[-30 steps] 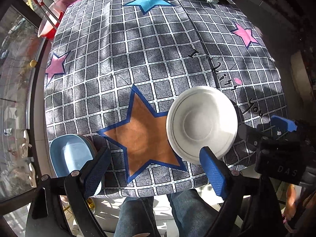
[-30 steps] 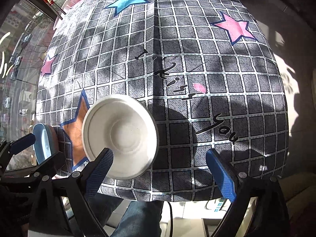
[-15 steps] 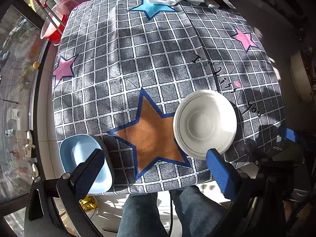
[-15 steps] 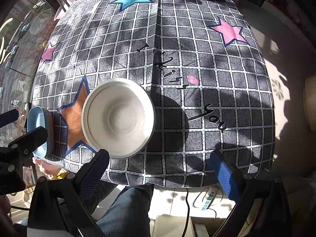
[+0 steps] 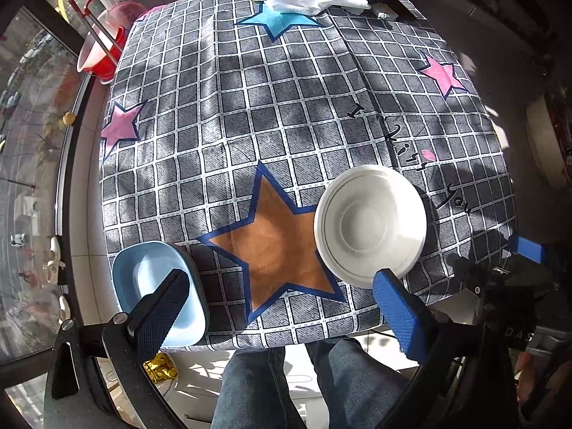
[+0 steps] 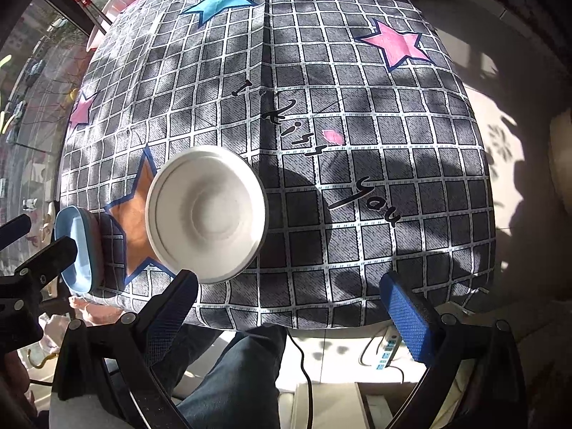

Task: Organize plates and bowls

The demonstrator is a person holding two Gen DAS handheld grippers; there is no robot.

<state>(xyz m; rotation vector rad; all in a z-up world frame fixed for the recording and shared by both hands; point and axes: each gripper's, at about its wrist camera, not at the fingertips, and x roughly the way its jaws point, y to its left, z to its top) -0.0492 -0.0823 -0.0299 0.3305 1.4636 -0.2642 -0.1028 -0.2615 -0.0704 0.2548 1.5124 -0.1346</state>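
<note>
My left hand-held gripper (image 5: 279, 304) hangs above the counter's (image 5: 286, 114) near edge, jaws spread wide and grasping nothing; they have just been opening, with only cloth and my knees between them. My right hand-held gripper (image 6: 289, 307) is likewise released, its jaws just opened, nothing between them. The white bowl (image 5: 370, 225) sits upright, mouth up, near the near edge, overlapping the orange star's (image 5: 279, 243) right points; being round, it has no long axis. The blue dish (image 5: 157, 289) sits at the near left corner, mouth up, its long axis running from near edge toward far edge.
</note>
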